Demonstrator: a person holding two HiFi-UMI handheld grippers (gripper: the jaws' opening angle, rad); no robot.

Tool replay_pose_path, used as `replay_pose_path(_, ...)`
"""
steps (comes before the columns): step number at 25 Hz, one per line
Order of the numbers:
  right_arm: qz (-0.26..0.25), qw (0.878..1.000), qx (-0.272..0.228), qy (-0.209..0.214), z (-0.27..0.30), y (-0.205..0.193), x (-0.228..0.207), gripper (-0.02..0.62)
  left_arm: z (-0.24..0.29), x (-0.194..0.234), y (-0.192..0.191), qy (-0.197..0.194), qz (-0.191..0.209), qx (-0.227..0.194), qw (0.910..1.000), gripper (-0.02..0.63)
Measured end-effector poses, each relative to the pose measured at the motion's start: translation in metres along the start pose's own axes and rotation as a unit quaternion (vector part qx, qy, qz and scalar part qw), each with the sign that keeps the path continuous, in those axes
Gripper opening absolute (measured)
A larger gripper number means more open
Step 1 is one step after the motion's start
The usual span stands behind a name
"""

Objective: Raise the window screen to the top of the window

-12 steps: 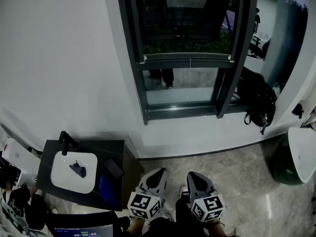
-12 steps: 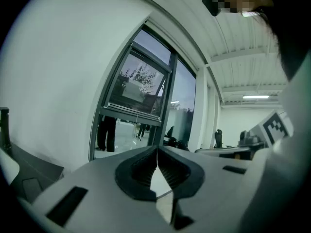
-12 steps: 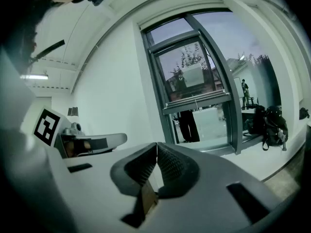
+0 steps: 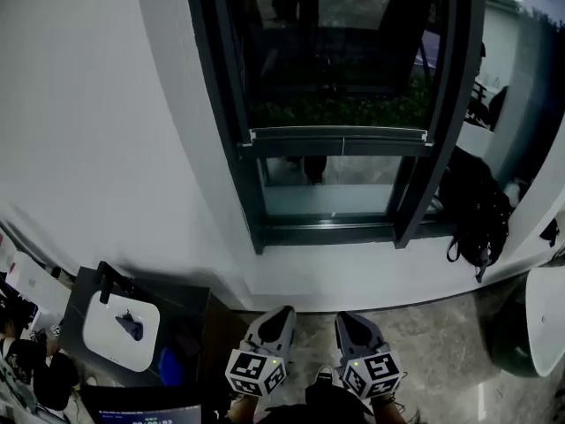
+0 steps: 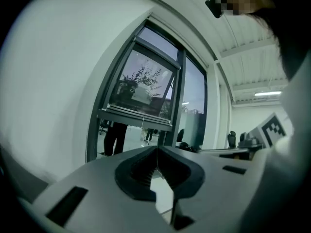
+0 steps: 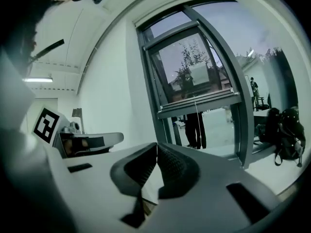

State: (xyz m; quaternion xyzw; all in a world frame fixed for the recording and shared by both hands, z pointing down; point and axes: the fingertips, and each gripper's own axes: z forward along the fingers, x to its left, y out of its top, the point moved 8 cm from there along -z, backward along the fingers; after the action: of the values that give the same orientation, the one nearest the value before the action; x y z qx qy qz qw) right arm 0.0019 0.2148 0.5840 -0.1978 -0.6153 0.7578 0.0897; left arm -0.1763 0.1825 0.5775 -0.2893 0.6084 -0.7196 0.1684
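Window screen (image 4: 340, 136) with its bar low in the dark-framed window (image 4: 237, 162), left gripper (image 4: 282, 313) and right gripper (image 4: 346, 320) both clenched on nothing, near the floor below

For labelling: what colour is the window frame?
The window frame is dark grey, almost black; head view shows it best.

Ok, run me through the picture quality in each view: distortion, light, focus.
Head view: heavy fisheye bows the window frame, and a person's legs show dimly below the screen bar. Left gripper view: black vignette at the edges, the shut left gripper soft and close. Right gripper view: the window frame curves, bright sky behind, the shut right gripper dim in front.
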Motion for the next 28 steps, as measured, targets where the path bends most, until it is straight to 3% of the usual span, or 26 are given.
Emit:
replay_pose_path(5,-0.013,1.000,-0.011,0.020,0.032,0.026,-0.058,0.010,0.058,-0.011,0.016,0.016,0.022,-0.013,0.9995,0.003)
replay_pose_path(12,-0.027,0.999,-0.022,0.027,0.074,0.053,-0.116,0.010,0.098,-0.003,0.029,0.034,0.043,-0.002,0.9985,0.003)
replay_pose_path(19,-0.049,0.998,-0.039,0.011,0.109,0.078,-0.150,0.009,0.136,0.031,0.042,0.046,0.048,-0.007,0.9978,0.003)
replay_pose_path(28,-0.081,0.995,-0.053,-0.007,0.181,0.124,-0.197,0.011,0.233,0.095,0.085,0.027,0.067,-0.036,0.9967,0.003)
